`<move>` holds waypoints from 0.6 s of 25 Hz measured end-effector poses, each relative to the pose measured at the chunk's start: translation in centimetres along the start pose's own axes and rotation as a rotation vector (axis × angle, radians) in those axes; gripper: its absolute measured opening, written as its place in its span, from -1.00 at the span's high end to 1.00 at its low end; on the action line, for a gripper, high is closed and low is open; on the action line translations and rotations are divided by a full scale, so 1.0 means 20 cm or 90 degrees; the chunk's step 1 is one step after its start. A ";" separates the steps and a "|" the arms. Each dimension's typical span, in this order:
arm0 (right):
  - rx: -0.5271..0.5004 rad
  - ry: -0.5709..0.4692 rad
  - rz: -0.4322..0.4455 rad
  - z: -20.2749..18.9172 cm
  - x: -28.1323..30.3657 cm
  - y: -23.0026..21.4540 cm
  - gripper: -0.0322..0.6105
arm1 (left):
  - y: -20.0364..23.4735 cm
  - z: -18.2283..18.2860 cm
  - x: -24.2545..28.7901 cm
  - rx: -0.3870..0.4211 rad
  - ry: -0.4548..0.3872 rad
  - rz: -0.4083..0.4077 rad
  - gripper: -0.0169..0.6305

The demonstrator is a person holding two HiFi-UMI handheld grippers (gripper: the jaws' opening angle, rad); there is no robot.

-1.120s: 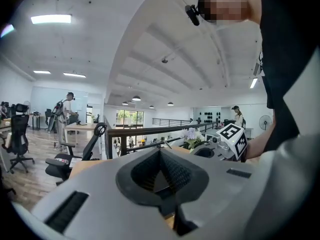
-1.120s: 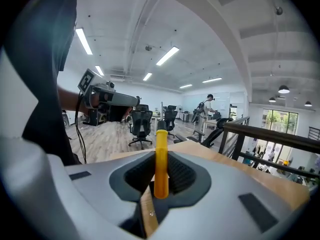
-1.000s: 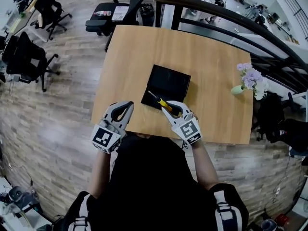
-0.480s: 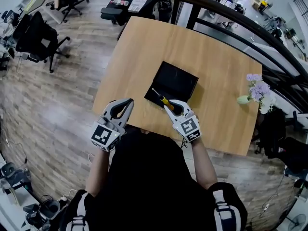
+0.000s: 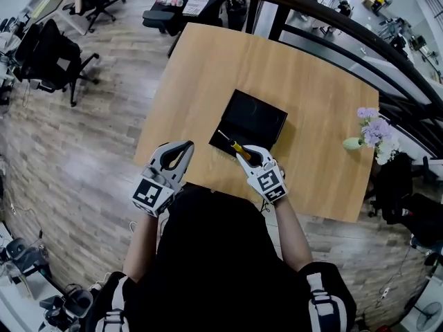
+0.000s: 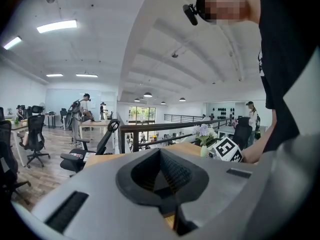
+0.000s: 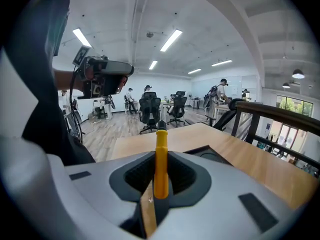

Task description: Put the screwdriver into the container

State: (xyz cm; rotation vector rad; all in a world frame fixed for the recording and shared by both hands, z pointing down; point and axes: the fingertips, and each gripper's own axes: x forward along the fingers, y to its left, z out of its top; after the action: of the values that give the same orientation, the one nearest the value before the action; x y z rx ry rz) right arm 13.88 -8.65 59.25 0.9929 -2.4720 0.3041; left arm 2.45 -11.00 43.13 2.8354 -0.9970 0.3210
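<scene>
My right gripper (image 5: 247,154) is shut on the yellow-handled screwdriver (image 5: 233,145), near the table's front edge. The screwdriver's dark shaft reaches up-left over the near corner of the black container (image 5: 248,122). In the right gripper view the yellow handle (image 7: 161,161) stands between the closed jaws, and the container (image 7: 209,155) lies just beyond to the right. My left gripper (image 5: 181,148) hangs at the table's front left edge, shut and empty; its closed jaws fill the left gripper view (image 6: 162,181).
A small vase of purple flowers (image 5: 370,128) stands at the right edge of the wooden table (image 5: 208,75). A dark railing (image 5: 325,26) runs behind the table. Office chairs (image 5: 48,54) stand on the floor to the left.
The right gripper with the screwdriver has stayed over the container's near corner; the head view shifted slightly. The left gripper has not moved.
</scene>
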 end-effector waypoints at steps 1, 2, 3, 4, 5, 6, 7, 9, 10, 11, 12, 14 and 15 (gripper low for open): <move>0.003 0.006 -0.001 -0.01 0.01 0.00 0.64 | 0.01 0.00 0.01 -0.001 -0.001 -0.003 0.88; 0.007 0.012 -0.001 -0.03 0.02 0.00 0.64 | 0.02 0.00 0.03 -0.002 -0.001 -0.006 0.88; 0.012 0.019 -0.001 -0.05 0.03 0.00 0.64 | 0.03 0.00 0.04 -0.003 -0.002 -0.010 0.88; 0.017 0.026 -0.002 -0.07 0.03 0.00 0.64 | 0.03 0.00 0.05 -0.004 -0.002 -0.014 0.88; 0.021 0.034 -0.002 -0.09 0.04 -0.01 0.64 | 0.03 0.00 0.06 -0.004 -0.002 -0.018 0.88; 0.023 0.044 -0.003 -0.11 0.05 -0.01 0.64 | 0.03 0.00 0.06 -0.005 -0.002 -0.021 0.88; 0.023 0.055 -0.004 -0.14 0.06 -0.02 0.64 | 0.04 0.00 0.07 -0.007 -0.001 -0.023 0.88; 0.020 0.081 -0.006 -0.21 0.10 -0.03 0.64 | 0.06 -0.02 0.07 -0.011 0.004 -0.025 0.88; 0.021 0.093 -0.005 -0.24 0.12 -0.04 0.64 | 0.07 -0.04 0.07 -0.011 0.009 -0.026 0.88; 0.024 0.105 -0.004 -0.27 0.14 -0.04 0.64 | 0.08 -0.05 0.07 -0.012 0.014 -0.026 0.88; 0.027 0.115 -0.001 -0.30 0.15 -0.05 0.64 | 0.09 -0.06 0.07 -0.014 0.017 -0.027 0.88; 0.026 0.134 0.005 -0.34 0.18 -0.05 0.64 | 0.11 -0.06 0.07 -0.024 0.014 -0.026 0.88; 0.024 0.142 0.007 -0.36 0.19 -0.05 0.64 | 0.13 -0.07 0.07 -0.028 0.014 -0.026 0.88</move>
State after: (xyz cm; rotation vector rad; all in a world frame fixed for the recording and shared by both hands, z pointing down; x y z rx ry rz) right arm 14.45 -9.03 67.41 0.9073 -2.2783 0.4416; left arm 1.64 -13.51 44.83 2.8026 -0.9296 0.3204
